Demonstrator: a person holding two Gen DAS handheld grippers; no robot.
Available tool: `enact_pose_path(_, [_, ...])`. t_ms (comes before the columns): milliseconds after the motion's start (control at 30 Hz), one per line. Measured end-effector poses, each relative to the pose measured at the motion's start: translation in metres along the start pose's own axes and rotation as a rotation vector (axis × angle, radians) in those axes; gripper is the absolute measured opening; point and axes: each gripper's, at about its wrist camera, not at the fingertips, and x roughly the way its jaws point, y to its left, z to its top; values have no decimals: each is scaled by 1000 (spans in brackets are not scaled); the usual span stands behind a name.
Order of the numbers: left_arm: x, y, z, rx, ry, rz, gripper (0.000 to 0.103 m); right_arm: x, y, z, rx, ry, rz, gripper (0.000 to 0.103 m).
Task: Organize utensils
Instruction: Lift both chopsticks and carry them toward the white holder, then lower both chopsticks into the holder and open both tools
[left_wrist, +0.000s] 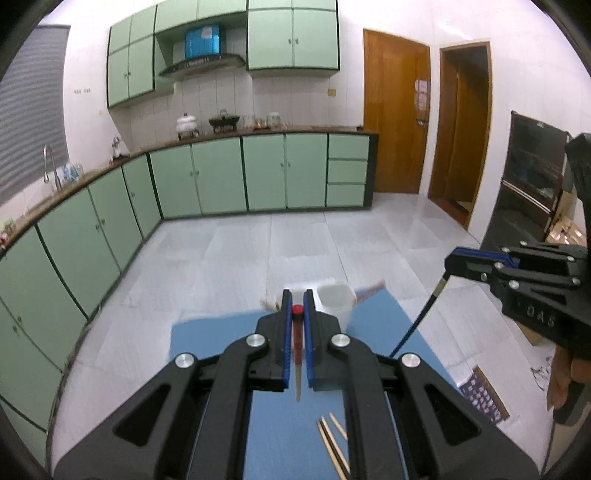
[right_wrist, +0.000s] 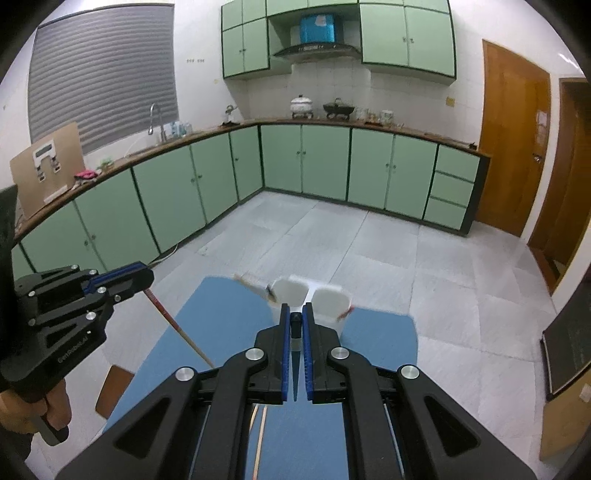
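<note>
My left gripper (left_wrist: 297, 301) is shut on a red-topped chopstick (left_wrist: 296, 341) that hangs point down; from the right wrist view it shows as a red and pale stick (right_wrist: 173, 323) under the left gripper (right_wrist: 142, 275). My right gripper (right_wrist: 295, 314) is shut on a black chopstick (right_wrist: 295, 347); in the left wrist view it hangs as a black stick (left_wrist: 419, 319) below the right gripper (left_wrist: 452, 260). Two white holder cups (right_wrist: 328, 301) stand at the far end of the blue mat (right_wrist: 229, 332), ahead of both grippers. Loose wooden chopsticks (left_wrist: 332, 443) lie on the mat.
The mat lies on a table above a white tiled floor (right_wrist: 369, 243). Green cabinets (right_wrist: 306, 162) line the walls. A patterned box (left_wrist: 484, 395) and a dark oven (left_wrist: 528, 192) are at the right. A brown board (right_wrist: 112, 389) lies left of the mat.
</note>
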Motion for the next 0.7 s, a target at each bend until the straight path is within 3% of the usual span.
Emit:
enact_pose_path(367, [50,-2,82,-53,-107,16,5,31,-15,70,3,-83,-37,6])
enact_pose_path(533, [91,-6,92,-66,-145,23,5,64,-39,82,34,-109,-48,6])
enact_pose_path(700, [139,1,75,-92,-123,33,5,111,-64,69,74,-87,-49,6])
